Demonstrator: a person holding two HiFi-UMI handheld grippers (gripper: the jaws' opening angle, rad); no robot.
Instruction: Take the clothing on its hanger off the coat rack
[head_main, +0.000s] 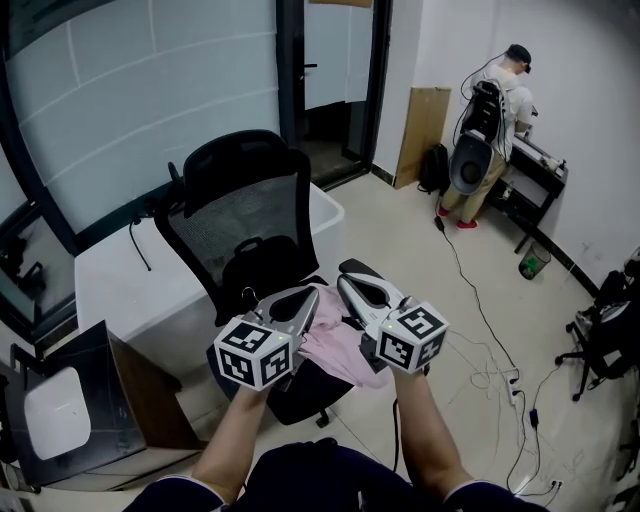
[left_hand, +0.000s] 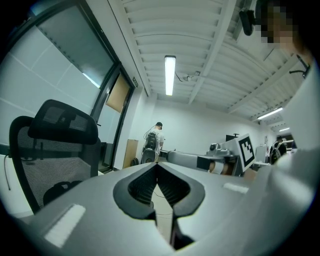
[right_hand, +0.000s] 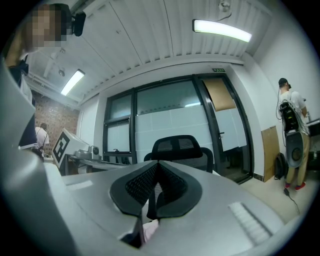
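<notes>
Pink clothing (head_main: 338, 348) heaped on office chair (head_main: 250, 200) seat, just under and between both tongs | left tongs (head_main: 311, 293) closed, empty | right tongs (head_main: 346, 279) closed, empty, seemingly nearer.

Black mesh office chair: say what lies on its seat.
A pink cloth garment and black bundle; left claw and right claw cover part of the garment.

Mostly covered: pink garment (head_main: 335, 345).
The left gripper (head_main: 313, 292) and right gripper (head_main: 347, 274) overlap it on the office chair (head_main: 245, 215); seat hidden beneath; person (head_main: 495, 120) beyond the chair too small for detail.
</notes>
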